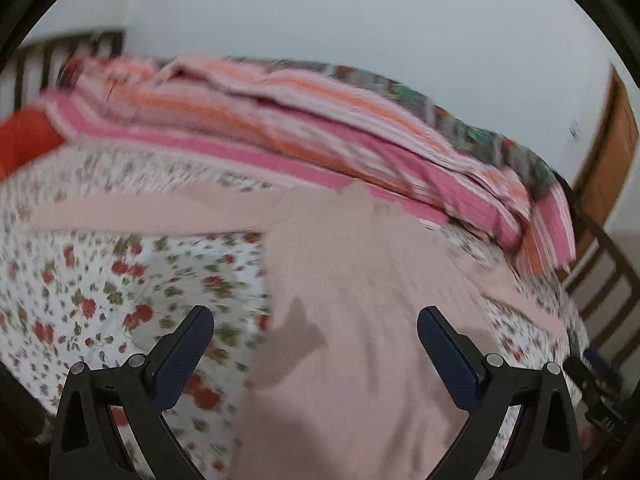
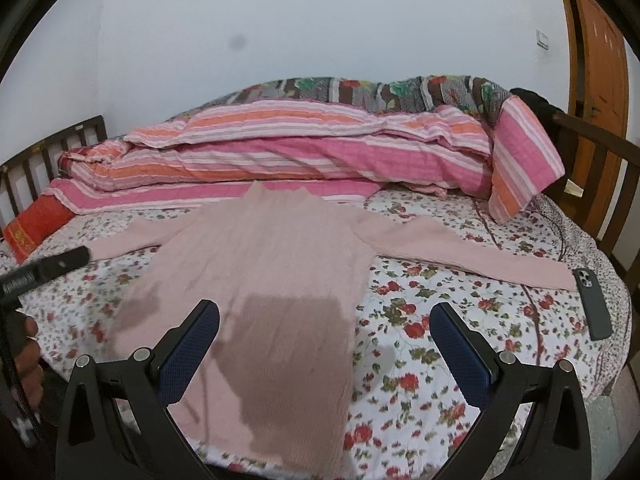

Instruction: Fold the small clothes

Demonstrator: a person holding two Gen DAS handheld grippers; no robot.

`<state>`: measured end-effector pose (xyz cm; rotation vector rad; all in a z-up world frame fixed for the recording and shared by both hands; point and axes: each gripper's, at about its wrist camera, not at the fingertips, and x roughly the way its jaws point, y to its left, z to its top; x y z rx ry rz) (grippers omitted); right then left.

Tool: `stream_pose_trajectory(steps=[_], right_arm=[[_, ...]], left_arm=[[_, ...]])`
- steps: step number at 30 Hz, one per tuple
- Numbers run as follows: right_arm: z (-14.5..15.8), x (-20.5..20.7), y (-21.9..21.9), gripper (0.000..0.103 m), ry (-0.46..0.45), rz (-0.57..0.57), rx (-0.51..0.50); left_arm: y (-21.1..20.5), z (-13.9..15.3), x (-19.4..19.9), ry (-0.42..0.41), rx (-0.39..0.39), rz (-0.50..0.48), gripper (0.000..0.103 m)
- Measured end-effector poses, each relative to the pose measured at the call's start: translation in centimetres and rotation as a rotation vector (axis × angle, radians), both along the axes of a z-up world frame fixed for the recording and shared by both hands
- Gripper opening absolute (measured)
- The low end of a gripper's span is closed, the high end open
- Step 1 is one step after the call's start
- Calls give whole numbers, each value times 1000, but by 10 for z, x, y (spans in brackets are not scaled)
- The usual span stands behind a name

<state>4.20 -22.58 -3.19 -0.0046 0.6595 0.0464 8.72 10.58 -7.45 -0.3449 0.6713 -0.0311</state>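
Observation:
A pale pink knit sweater (image 2: 272, 280) lies flat on the flowered bedsheet (image 2: 432, 344), collar toward the far side, both sleeves spread out sideways. My right gripper (image 2: 324, 320) hovers open above its lower hem with nothing between the fingers. In the blurred left wrist view the same sweater (image 1: 360, 320) fills the middle and right, one sleeve (image 1: 152, 212) stretching left. My left gripper (image 1: 316, 320) is open over the sweater's left edge and holds nothing. The left tool's body (image 2: 44, 268) and a hand show at the right wrist view's left edge.
A folded pink and orange striped quilt (image 2: 304, 152) lies along the far side of the bed, with a patterned blanket behind it. A dark phone (image 2: 592, 304) rests near the right sleeve's cuff. A red cushion (image 2: 36, 220) sits at far left. Dark wooden bed rails (image 2: 592, 148) frame both ends.

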Motion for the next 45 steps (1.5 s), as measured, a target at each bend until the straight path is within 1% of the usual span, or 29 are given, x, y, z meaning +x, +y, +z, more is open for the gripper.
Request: stream_pose_trajectory(steps=[1, 3, 6, 7, 9, 12, 14, 15, 16, 18, 19, 20, 21, 22, 23, 25, 27, 30, 32, 34, 35, 38, 40, 43, 45], right_arm=[[-5, 8, -1, 103, 14, 16, 10], [-17, 22, -5, 103, 23, 4, 15], [-34, 44, -8, 103, 52, 11, 7], [-41, 51, -8, 103, 66, 15, 5], [-53, 63, -9, 102, 101, 21, 2], [-72, 77, -13, 99, 139, 10, 10], [-81, 83, -18, 99, 158, 3, 33], [-85, 85, -21, 99, 166, 1, 44], [-87, 86, -23, 99, 171, -1, 48], [-90, 88, -26, 99, 175, -14, 39], [-91, 89, -29, 99, 175, -21, 34], [-92, 90, -32, 99, 176, -28, 32], [-91, 90, -35, 99, 179, -36, 32], [-91, 91, -38, 99, 180, -41, 34], [-90, 91, -42, 99, 178, -45, 36], [-87, 92, -49, 99, 171, -52, 37], [-84, 93, -58, 99, 161, -61, 41], [-81, 95, -68, 99, 150, -66, 58], [-80, 95, -75, 99, 140, -67, 66], [-79, 97, -82, 99, 132, -73, 72], [-79, 97, -86, 99, 130, -78, 75], [-76, 96, -99, 99, 117, -92, 90], [-76, 96, -108, 99, 113, -105, 107], [-73, 96, -119, 99, 105, -131, 143], [-72, 97, -124, 99, 100, -143, 156]], left_arm=[[15, -10, 8, 21, -4, 39, 100], [46, -26, 19, 33, -6, 124, 96], [93, -46, 37, 57, -24, 221, 94], [110, -53, 43, 67, -39, 256, 91], [142, -65, 54, 88, -70, 323, 88], [192, -83, 71, 130, -150, 426, 78], [218, -90, 75, 121, -193, 476, 76], [227, -90, 77, 102, -196, 496, 73], [235, -89, 80, 89, -180, 515, 71], [253, -90, 89, 85, -173, 562, 70], [259, -92, 91, 87, -186, 577, 64], [268, -95, 94, 92, -209, 600, 60], [277, -97, 97, 95, -223, 627, 51], [282, -97, 99, 98, -216, 644, 41], [284, -96, 100, 108, -201, 657, 35], [290, -93, 108, 148, -137, 686, 13], [290, -87, 110, 145, -111, 683, 8], [269, -61, 115, 99, -31, 653, 7], [245, -38, 125, 53, 2, 598, 7], [208, -12, 142, 8, 26, 511, 7], [195, -4, 148, -2, 34, 481, 7], [124, 26, 180, -39, 79, 320, 7], [76, 38, 197, -60, 110, 226, 7], [-2, 48, 220, -81, 145, 82, 7], [-52, 46, 230, -71, 147, -14, 7]])
